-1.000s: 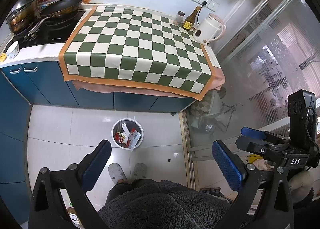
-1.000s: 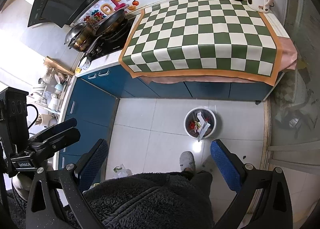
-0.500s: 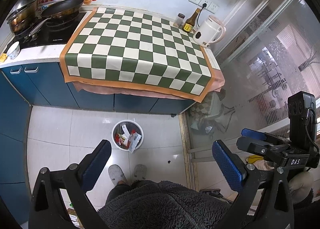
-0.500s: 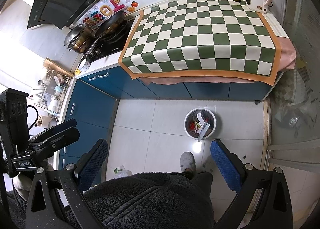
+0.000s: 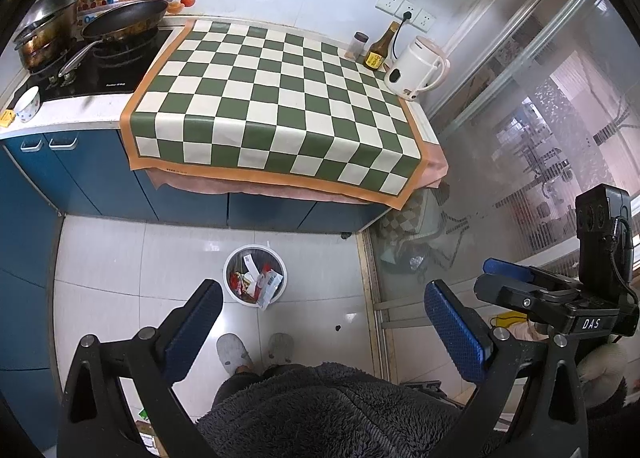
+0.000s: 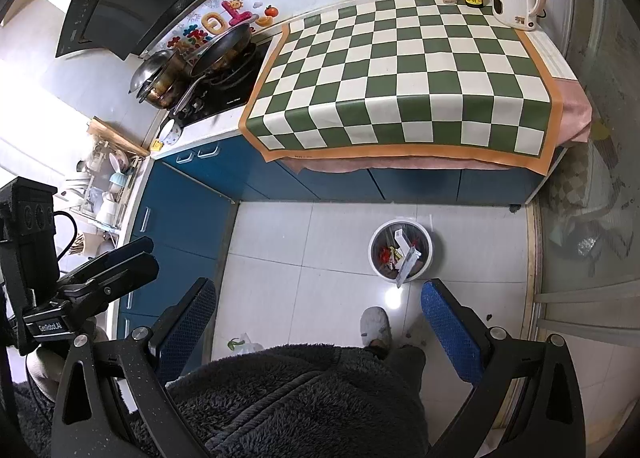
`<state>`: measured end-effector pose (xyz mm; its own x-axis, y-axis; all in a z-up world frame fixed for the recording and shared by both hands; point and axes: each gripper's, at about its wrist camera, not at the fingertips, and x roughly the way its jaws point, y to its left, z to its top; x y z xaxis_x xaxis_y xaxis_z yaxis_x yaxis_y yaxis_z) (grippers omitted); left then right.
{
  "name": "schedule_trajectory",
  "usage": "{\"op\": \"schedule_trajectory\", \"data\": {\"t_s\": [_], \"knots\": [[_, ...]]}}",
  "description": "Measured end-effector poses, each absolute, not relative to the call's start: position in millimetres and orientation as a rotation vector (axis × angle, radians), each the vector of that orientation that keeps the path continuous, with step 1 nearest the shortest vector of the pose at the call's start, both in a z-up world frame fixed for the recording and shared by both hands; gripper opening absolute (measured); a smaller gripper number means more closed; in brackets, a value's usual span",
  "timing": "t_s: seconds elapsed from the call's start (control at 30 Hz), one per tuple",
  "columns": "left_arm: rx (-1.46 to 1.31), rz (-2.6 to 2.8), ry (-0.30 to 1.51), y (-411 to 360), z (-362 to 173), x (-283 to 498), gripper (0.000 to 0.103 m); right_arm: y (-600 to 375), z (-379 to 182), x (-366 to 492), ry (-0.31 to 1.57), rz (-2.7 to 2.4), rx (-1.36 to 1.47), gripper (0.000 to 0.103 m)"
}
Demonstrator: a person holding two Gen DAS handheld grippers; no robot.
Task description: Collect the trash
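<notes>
A small white trash bin point(image 5: 240, 294) point(image 6: 378, 264) stands on the tiled floor in front of the blue cabinets, holding several wrappers and paper scraps point(image 5: 260, 280) point(image 6: 402, 254). My left gripper point(image 5: 322, 298) is high above the floor, open, nothing between its blue pads. My right gripper point(image 6: 318, 298) is also held high and open, empty. The green-and-white checkered cloth point(image 5: 276, 98) point(image 6: 408, 70) on the counter has nothing loose on it. The person's dark fleece sleeve and grey slippers point(image 5: 234, 352) show below.
A white kettle point(image 5: 416, 70), a sauce bottle point(image 5: 378, 52) and a spice jar stand at the counter's back right. Pans point(image 5: 120, 20) sit on the stove at left. A glass sliding door point(image 5: 520, 138) bounds the right side. A small plastic scrap point(image 6: 244, 344) lies on the floor.
Both views have shifted slightly, so the counter and bin sit a little lower in frame. Both grippers stay open and empty.
</notes>
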<state>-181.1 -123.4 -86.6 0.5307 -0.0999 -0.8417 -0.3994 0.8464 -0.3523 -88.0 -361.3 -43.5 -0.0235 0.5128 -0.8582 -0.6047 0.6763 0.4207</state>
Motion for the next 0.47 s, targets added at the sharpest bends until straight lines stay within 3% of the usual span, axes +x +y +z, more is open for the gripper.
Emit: {"op": "schedule_trajectory", "data": {"t_s": [0.47], "knots": [[-0.552, 0.186, 0.998, -116.5, -82.7, -178.4, 0.103, -359.0, -41.0, -88.2, 1.319, 0.891, -0.082, 0.103]]}}
